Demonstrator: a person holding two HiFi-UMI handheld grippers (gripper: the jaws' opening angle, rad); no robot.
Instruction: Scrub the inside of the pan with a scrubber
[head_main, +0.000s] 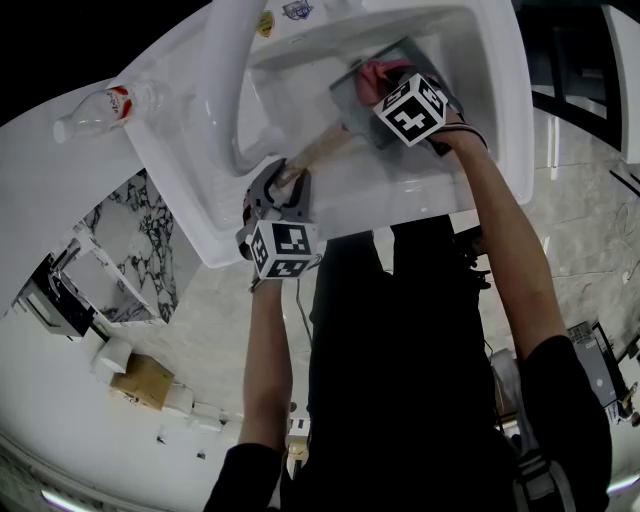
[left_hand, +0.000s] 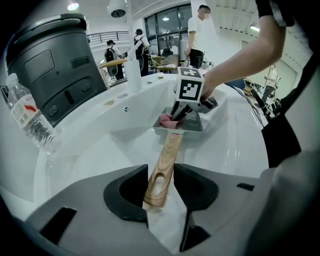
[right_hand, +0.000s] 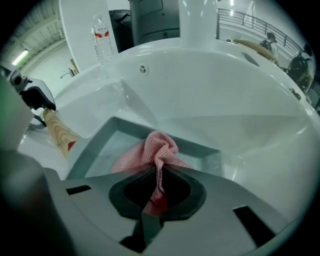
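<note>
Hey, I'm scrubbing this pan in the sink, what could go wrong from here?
1. The left tool grips the handle only at its very end, so the pan may pivot or slip under scrubbing force.
2. The right tool pinches just a fold of the scrubber; it might pull free, or the tool could scrape the pan.

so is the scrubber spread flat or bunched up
Bunched up: the pink scrubber rises in crumpled folds from the pan, its tail pinched between the right gripper's jaws.
</note>
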